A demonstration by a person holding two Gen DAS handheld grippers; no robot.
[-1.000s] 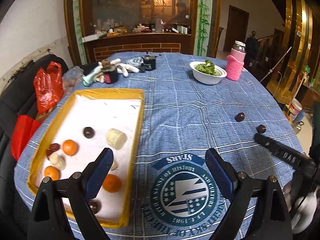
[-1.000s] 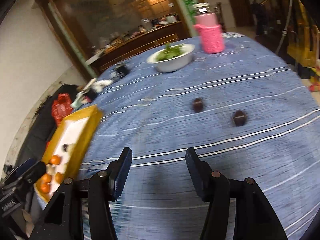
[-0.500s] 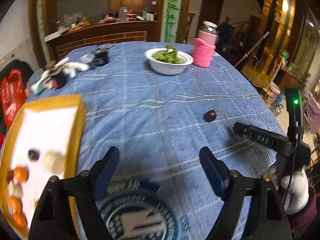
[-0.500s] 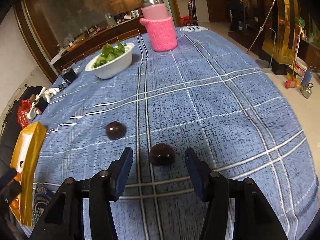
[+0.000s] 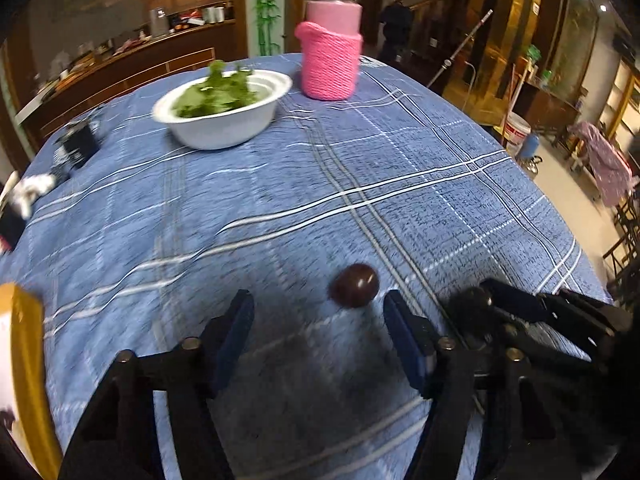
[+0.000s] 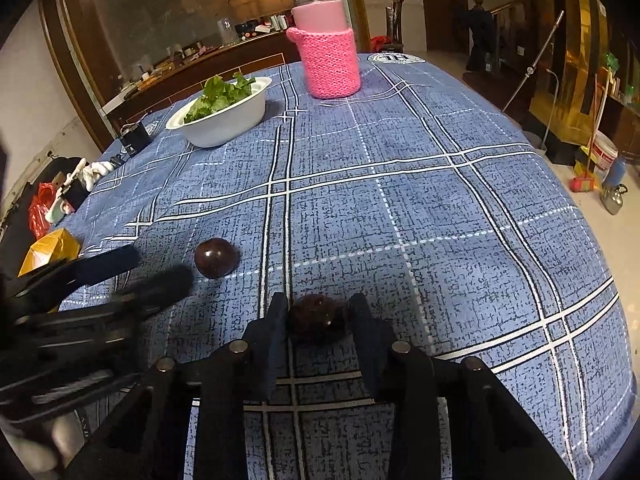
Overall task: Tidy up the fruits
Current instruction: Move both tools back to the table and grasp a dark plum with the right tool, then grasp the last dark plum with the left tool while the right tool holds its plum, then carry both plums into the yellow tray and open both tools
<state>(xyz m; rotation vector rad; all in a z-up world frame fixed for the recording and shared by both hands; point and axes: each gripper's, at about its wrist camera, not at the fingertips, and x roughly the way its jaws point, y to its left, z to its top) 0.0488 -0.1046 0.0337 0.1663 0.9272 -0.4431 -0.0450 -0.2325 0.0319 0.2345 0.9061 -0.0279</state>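
Your right claw is closing on one dark fruit, while your half-open left claw closes around another fruit without touching it.

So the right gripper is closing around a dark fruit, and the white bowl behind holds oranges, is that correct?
Not quite. The white bowl holds green leaves, not oranges; the right wrist view shows it clearly. The rest stands: the right gripper is closing around a dark fruit.

behind my blue checked cloth ran a dark wooden sideboard under a lit glass partition; golden panels and pale floor lay rightward.
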